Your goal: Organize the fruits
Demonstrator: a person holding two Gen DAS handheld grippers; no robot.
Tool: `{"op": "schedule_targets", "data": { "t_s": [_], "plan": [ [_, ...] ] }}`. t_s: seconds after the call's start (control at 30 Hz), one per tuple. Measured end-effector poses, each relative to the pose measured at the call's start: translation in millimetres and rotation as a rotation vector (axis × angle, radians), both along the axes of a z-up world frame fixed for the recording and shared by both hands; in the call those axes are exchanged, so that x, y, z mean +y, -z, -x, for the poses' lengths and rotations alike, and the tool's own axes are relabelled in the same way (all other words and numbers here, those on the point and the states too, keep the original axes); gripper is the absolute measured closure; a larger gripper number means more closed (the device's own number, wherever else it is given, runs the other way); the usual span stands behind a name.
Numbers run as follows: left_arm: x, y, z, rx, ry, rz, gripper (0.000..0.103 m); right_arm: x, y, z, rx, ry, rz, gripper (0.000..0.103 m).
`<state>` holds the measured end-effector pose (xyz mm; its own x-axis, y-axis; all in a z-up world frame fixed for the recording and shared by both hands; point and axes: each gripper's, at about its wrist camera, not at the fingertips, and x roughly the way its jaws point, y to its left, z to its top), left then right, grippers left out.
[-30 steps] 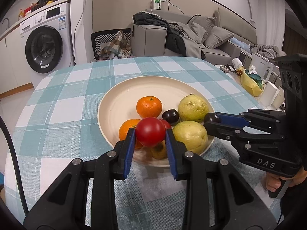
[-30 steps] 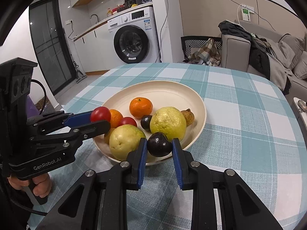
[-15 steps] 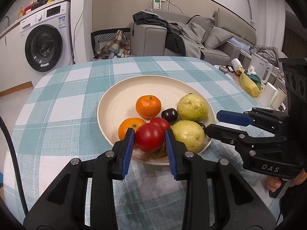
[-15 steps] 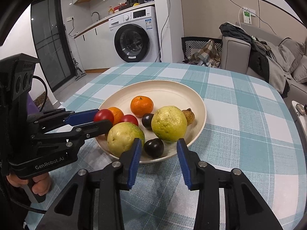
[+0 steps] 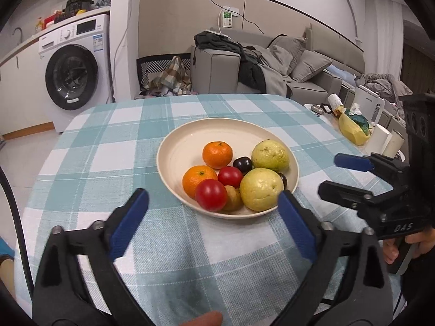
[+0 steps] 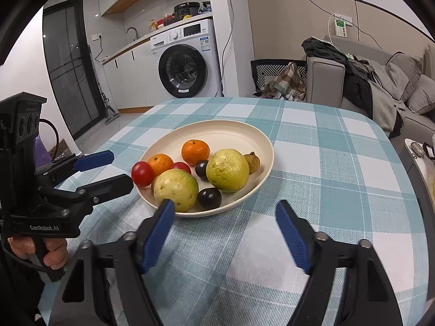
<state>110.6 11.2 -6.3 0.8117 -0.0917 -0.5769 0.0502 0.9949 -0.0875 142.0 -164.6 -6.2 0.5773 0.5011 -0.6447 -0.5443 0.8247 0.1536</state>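
Both grippers stand with jaws spread wide and nothing between them, having just been opening. The left gripper [image 5: 213,217] sits short of the plate [image 5: 179,146]; the red tomato [image 5: 211,194] it let go rests just beyond its fingertips, inside the near rim against an orange [image 5: 199,178]. The right gripper [image 6: 225,224] likewise stops short of the rim; the dark plum [image 6: 209,198] lies just ahead of its left finger, beside a guava [image 6: 176,189].

Risks noted: every fruit is round and crowded toward the near rim. A finger clipping the rim on withdrawal could tip the plate or slide it on the checked tablecloth [image 6: 339,168]. A nudge to either guava would likely push the plum or tomato over the low edge.
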Motion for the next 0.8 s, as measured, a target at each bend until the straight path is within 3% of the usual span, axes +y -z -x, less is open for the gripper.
{"op": "schedule_targets", "data": {
  "t_s": [0.13, 0.8],
  "plan": [
    [1.3, -4.2, 15.2, -0.031, -0.002, 0.001, 0.001, -6.1, -4.9, 8.4, -0.020, 0.004, -0.023, 0.001],
    [-0.5, -10.6, 47.1, -0.129, -0.039, 0.002, 0.001, -16.0, -11.2, 30.4, -0.100, -0.021, -0.127, 0.000]
  ]
}}
